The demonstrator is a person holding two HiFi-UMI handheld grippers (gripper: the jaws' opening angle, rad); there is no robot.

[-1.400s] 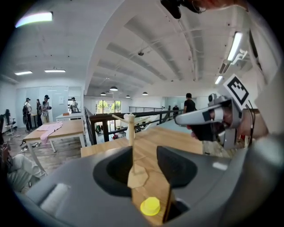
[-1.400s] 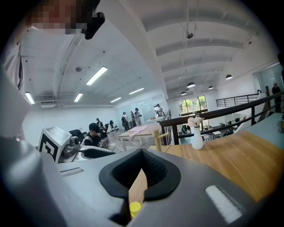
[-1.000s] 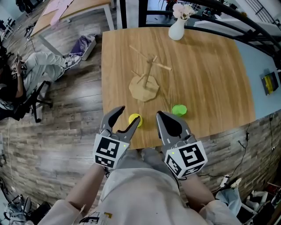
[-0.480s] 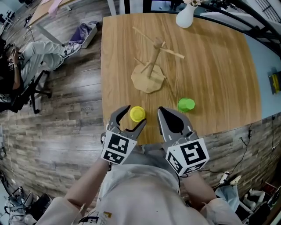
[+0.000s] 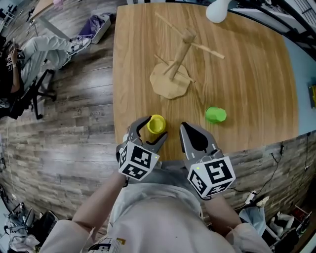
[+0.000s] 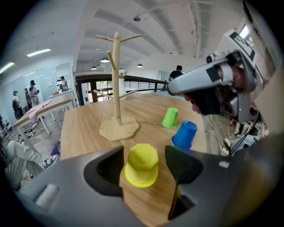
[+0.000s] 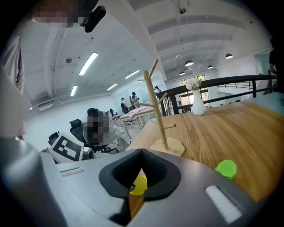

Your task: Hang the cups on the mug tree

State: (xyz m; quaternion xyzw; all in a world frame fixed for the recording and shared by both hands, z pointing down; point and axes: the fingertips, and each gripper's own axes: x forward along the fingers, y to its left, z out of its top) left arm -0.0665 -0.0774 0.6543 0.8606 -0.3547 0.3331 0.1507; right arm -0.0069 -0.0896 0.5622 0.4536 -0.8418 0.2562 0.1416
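Observation:
A yellow cup (image 5: 157, 123) stands upside down near the table's front edge. My left gripper (image 5: 149, 131) is open, its jaws having just been opening, and the yellow cup (image 6: 142, 165) stands between them untouched. My right gripper (image 5: 183, 127) is shut and empty just to the right. The wooden mug tree (image 5: 170, 79) stands mid-table with bare pegs. A green cup (image 5: 216, 114) lies right of it. The left gripper view also shows a blue cup (image 6: 185, 134) upside down beside the green cup (image 6: 170, 117); the head view hides it.
A white vase (image 5: 217, 10) stands at the table's far edge. The wooden table (image 5: 256, 74) ends just under my grippers. A person sits on a chair (image 5: 19, 64) on the floor to the left, with bags nearby.
Both grippers have come down toward the table's near edge. The left jaws have spread and now stand either side of the yellow cup. The right gripper stays shut.

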